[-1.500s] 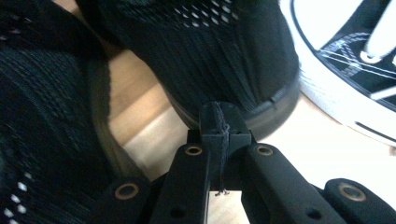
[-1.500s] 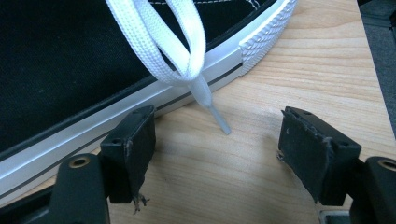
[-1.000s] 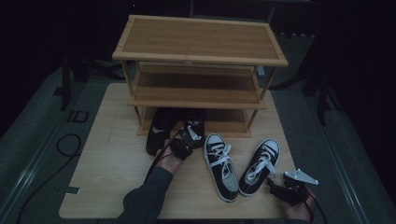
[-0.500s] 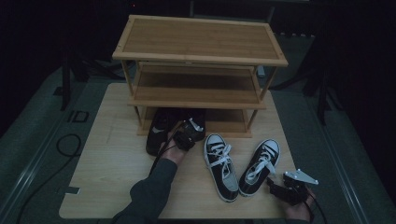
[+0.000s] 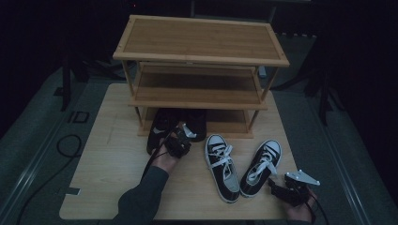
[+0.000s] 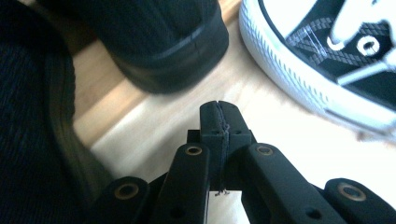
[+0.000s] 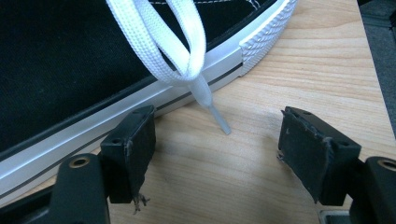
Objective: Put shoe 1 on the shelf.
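Since the earlier high-view frames, the left gripper [image 5: 180, 139] has edged a little away from the pair of black shoes [image 5: 174, 125] by the bottom shelf of the wooden rack [image 5: 202, 40] and now sits at their near ends, its hand resting on the table [image 5: 108, 159]. Its jaws are pressed tight together with nothing between them, as the left gripper view shows plainly: the two pads meet in a thin seam, the heel of one black shoe [image 6: 154, 42] lies just ahead, and the white rubber toe of a sneaker [image 6: 322, 60] is off to the side. My reading is that the black pair is already parked by the lowest shelf and that hand is now free. Everything else matches the earlier frames: the rack stands as it did, the two black-and-white sneakers [image 5: 241, 161] lie side by side on the table in front of it, and the right gripper [image 5: 281, 190] rests at the near right corner. Its jaws stand wide apart, empty, just beside the right-hand sneaker's white sole, with a looped white lace [image 7: 187, 51] and its clear tip [image 7: 219, 122] lying on the wood between them. The sneakers probably come next.
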Available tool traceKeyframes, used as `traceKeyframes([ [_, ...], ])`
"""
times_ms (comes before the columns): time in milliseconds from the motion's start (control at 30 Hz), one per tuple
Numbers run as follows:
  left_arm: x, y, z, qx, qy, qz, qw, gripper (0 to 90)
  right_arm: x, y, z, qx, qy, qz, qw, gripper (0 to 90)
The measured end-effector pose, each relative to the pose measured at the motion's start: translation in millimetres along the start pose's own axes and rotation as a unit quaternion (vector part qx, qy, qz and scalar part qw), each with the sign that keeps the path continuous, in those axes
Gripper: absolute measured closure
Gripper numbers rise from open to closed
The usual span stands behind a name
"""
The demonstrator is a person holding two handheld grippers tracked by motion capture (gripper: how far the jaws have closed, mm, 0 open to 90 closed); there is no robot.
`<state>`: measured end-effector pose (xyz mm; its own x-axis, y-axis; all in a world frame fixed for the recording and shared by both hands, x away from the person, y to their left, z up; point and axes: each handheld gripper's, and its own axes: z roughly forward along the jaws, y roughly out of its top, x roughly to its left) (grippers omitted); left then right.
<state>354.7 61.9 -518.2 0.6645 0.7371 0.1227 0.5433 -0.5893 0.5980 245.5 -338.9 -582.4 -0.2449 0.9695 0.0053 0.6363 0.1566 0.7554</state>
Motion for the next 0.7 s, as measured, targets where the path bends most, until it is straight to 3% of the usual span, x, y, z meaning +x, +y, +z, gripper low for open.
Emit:
traceKeyframes([
  [300,6.6,-36.3,-20.1,0.008,-0.02,-0.006,0.9998,90.0,0.0,0.0,0.0,0.0,0.0,0.0,1.0,27.1],
  [700,20.0,-67.2,-36.2,0.015,-0.004,-0.021,0.9997,90.0,0.0,0.0,0.0,0.0,0.0,0.0,1.0,27.1],
])
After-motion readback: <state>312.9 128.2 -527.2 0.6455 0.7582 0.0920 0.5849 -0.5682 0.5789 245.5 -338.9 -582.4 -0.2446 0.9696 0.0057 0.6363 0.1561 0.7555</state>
